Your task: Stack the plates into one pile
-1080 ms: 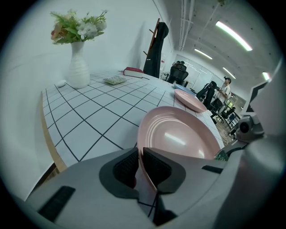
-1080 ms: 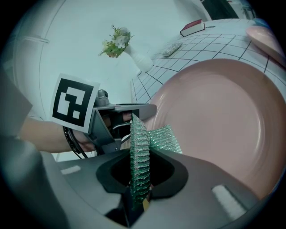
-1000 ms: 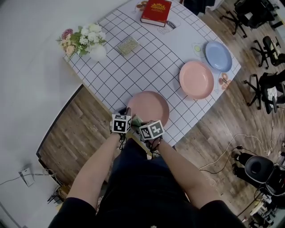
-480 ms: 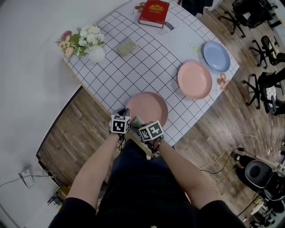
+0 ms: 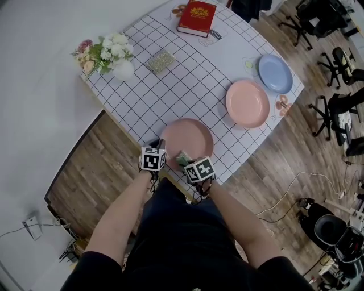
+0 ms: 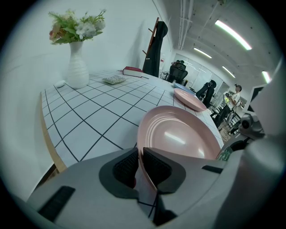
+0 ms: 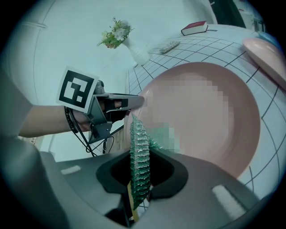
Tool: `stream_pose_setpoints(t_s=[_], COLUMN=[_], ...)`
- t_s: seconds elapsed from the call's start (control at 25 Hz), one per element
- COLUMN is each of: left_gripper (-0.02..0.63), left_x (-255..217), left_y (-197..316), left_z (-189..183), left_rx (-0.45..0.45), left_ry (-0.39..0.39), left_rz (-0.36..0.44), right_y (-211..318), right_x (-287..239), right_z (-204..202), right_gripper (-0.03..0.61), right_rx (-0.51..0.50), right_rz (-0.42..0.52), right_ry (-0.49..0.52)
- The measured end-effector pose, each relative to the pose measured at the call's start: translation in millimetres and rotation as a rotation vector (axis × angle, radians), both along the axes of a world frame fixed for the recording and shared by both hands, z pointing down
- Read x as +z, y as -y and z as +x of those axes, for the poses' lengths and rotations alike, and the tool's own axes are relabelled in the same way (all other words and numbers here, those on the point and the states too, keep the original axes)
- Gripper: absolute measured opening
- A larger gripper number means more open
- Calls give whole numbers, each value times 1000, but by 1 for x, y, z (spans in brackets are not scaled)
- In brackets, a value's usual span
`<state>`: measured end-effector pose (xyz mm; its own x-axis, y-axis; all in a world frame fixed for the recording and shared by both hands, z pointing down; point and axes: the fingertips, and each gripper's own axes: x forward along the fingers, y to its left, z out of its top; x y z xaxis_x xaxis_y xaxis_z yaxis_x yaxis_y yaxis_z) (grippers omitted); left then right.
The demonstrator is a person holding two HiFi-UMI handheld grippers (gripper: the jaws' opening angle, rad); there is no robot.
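A dusty-pink plate (image 5: 189, 135) lies at the table's near edge. My left gripper (image 5: 161, 145) is shut on its near-left rim; in the left gripper view the rim (image 6: 142, 154) runs between the two pads, with the plate (image 6: 178, 134) spreading out beyond. My right gripper (image 5: 185, 159) is shut on a green scouring pad (image 7: 139, 152) held edge-on, just over the plate's near rim (image 7: 214, 116). A second pink plate (image 5: 247, 103) and a blue plate (image 5: 275, 73) lie apart at the table's right side.
A white vase of flowers (image 5: 116, 57) stands at the far left, a small woven mat (image 5: 161, 61) beside it, and a red book (image 5: 196, 17) at the far edge. Office chairs (image 5: 335, 62) and cables lie on the wooden floor to the right.
My right gripper has shifted a little to the right along the plate's near rim with the green pad in it. The left gripper and the plate have stayed put.
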<state>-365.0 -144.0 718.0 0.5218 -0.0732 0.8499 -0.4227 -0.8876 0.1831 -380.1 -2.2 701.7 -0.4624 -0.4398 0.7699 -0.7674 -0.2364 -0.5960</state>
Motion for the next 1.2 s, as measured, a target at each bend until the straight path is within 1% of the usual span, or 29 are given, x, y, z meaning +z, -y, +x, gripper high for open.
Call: stream_pose_setpoints(t_s=[0.28,0.56,0.72,1.04,1.2], left_gripper=[32,32,32,32,33], left_x=[0,-1,-1,0,0], left_y=[0,0,-1,-1,0], left_z=[0,1,1,1,1], left_rx=[11,14,17,19,19], left_ry=[-1,-6,-7,-2,-6], left_rz=[8,12,14,13,13], right_y=[-14,-23,-26,-29,-27], right_x=[1,5,6,10,7], right_z=[16,31,45,63,64], right_gripper=[78,78,78,78,78], right_rx=[-37,-96,-153,-248,-277], right_rz=[6,2,4,13,27], right_ry=[-56,-131,-211,-318,-321])
